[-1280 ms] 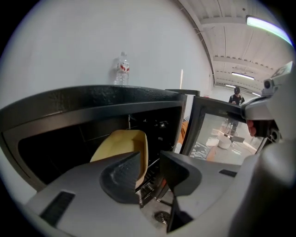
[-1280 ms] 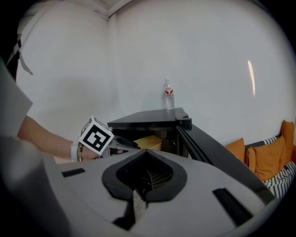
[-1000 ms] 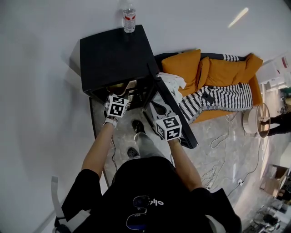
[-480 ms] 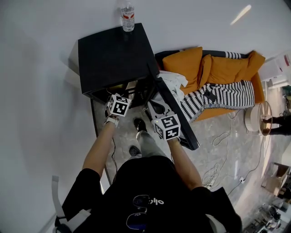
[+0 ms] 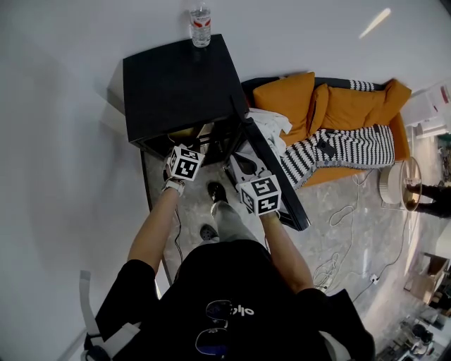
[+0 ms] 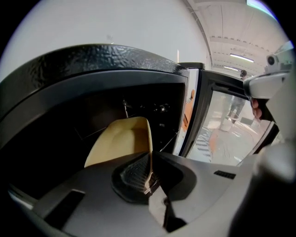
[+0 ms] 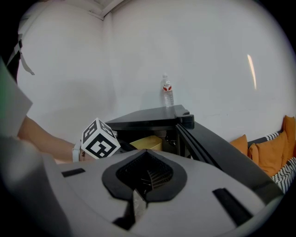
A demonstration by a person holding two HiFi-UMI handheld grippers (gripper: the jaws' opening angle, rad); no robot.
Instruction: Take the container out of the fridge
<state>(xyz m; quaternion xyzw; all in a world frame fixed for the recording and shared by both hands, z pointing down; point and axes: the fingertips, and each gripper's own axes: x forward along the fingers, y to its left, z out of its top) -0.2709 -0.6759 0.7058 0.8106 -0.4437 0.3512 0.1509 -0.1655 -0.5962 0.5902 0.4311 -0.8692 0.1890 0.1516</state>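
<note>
Inside the small black box-shaped fridge [image 5: 176, 84], with door [image 5: 278, 180] swung open to the right: pale yellow plastic container [image 6: 118, 143]. Clamped on its right wall, having just been closing: jaws of the left gripper [image 6: 149, 172]. Near the door, pressed together on nothing: jaws of the right gripper [image 7: 147, 178]. On the fridge top's far edge: clear water bottle [image 5: 200, 20].

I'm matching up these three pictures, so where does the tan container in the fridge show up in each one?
Head view: container peeks out under the fridge top's front edge, upper centre-left.
Left gripper view: container centre-left, inside the dark fridge.
Right gripper view: container small, at centre, below the fridge top.
Shared landmark: the open fridge door, right of the container in every view.
</note>
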